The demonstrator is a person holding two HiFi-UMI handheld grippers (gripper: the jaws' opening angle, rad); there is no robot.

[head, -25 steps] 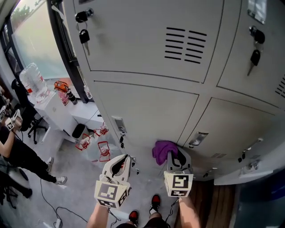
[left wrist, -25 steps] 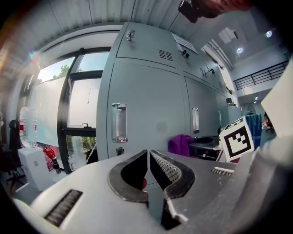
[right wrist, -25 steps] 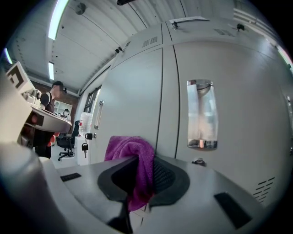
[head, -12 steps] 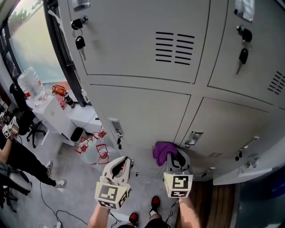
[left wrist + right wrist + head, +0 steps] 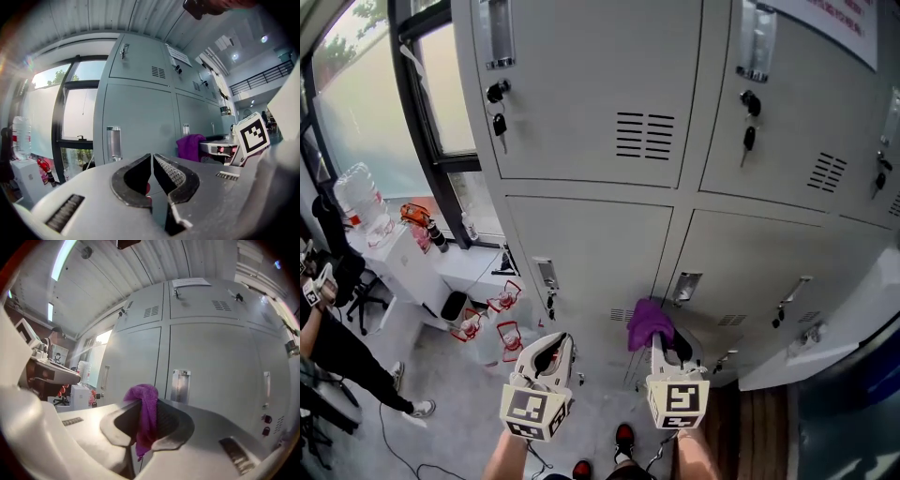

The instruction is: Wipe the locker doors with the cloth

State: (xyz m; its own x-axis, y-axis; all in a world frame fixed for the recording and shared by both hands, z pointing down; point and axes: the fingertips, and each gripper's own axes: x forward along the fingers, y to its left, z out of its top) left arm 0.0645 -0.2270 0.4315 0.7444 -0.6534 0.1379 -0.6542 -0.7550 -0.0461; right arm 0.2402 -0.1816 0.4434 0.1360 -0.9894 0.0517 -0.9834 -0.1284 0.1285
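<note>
Right hand-held gripper [image 5: 146,420] clamps bunched purple cloth [image 5: 143,397]; left hand-held gripper [image 5: 152,163] closed, empty.

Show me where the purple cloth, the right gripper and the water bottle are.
purple cloth [image 5: 649,322], head view, bunched top
right gripper [image 5: 147,405], right gripper view, between its fingertips
water bottle [image 5: 362,192], head view, clear body

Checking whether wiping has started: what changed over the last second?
Only the head view tilted up, bringing more of the upper lockers into sight. The right gripper still clamps the purple cloth in front of the lower doors. The left gripper stays shut and empty. Both are in the same spots.
</note>
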